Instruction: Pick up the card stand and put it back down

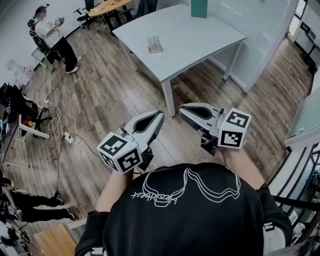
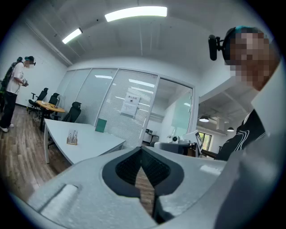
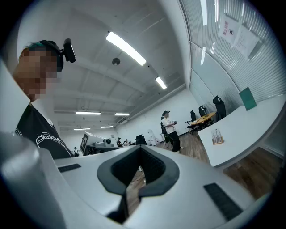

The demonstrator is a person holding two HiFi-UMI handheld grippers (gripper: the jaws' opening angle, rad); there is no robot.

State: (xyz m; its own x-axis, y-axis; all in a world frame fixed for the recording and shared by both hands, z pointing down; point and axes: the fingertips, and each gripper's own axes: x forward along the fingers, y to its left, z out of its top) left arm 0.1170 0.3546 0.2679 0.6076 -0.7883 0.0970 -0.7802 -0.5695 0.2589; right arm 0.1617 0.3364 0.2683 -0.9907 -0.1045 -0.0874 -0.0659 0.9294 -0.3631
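Card stand (image 1: 155, 44) is sitting on the far white table (image 1: 200, 35), well ahead of both tools. The left gripper (image 1: 158, 117) and right gripper (image 1: 183, 110) are hovering near the person's chest, jaws pressed together and empty, with neither clearly nearer.

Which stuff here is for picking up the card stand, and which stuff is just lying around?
For the job:
- small wooden card stand, on the pale grey table
- left tongs and right tongs, both shut and empty

Just lying about:
- teal upright board
- white power strip with cables on the floor
- orange wooden table far back
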